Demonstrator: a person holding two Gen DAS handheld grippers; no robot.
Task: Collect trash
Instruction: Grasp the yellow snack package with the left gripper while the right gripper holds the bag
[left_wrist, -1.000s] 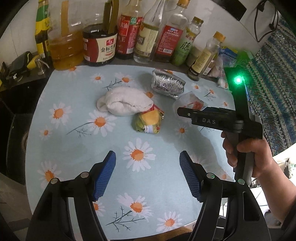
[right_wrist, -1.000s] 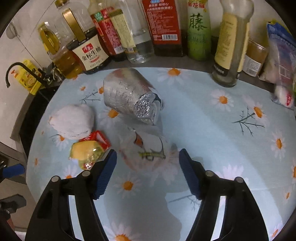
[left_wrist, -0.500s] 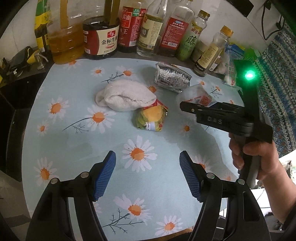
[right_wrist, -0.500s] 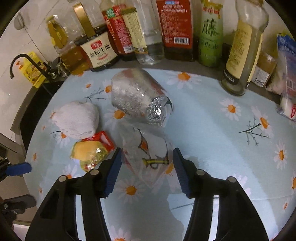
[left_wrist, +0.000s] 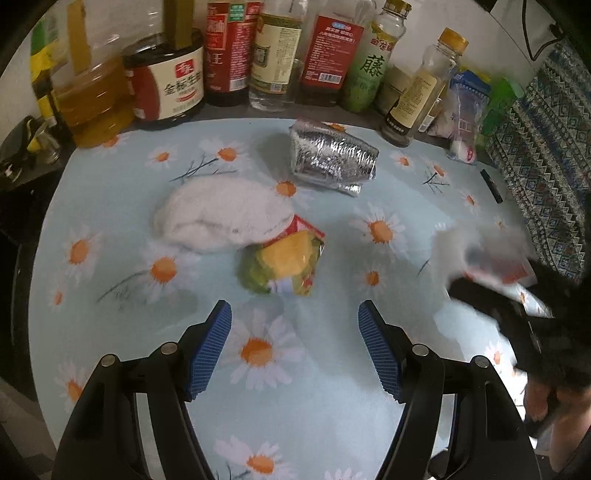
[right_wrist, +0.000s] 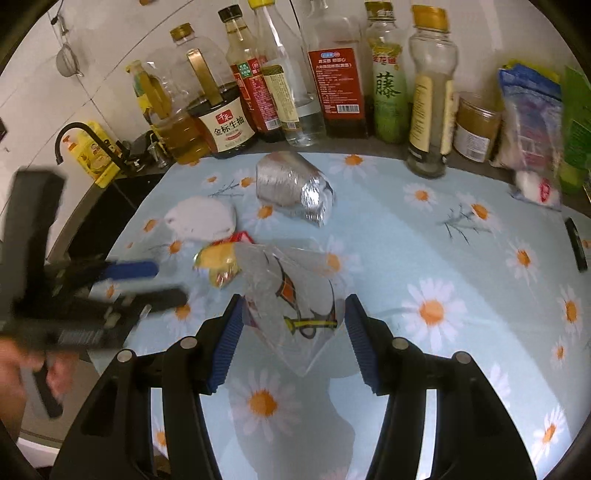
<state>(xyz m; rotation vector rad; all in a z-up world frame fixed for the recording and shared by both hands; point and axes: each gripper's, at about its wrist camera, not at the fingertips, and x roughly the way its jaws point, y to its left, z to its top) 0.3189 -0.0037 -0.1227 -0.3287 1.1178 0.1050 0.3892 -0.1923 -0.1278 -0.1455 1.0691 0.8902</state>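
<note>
Meanwhile right hand-held gripper (right_wrist: 293, 325) pinches clear wrapper (right_wrist: 295, 295); left hand-held gripper (left_wrist: 294, 347) spread, yellow packet (left_wrist: 284, 264) ahead.

Right gripper (left_wrist: 480, 291) motion-blurred, bottle tops (left_wrist: 236, 7) cut off

**Daisies, foil and blue pads colour a cluttered bench**

A pale blue cloth (left_wrist: 332, 424) printed with white daisies, orange at their centres, and thin dark sprigs covers the bench. On it lie a crinkled silver foil pack (left_wrist: 332, 162), a plain white towel (left_wrist: 221, 214) and a yellow-and-green wrapper (left_wrist: 284, 266) edged in red. The right hand-held gripper (right_wrist: 293, 332), black with ridged blue pads, frames a clear plastic bag (right_wrist: 295, 306) printed in orange, yellow and black. The left hand-held gripper (left_wrist: 295, 347) wears the same black and blue. Behind stand a dark sauce jar (left_wrist: 166, 77) with a white-and-red label, an amber oil jug (left_wrist: 92, 99) and a green-labelled bottle (left_wrist: 369, 74).
</note>
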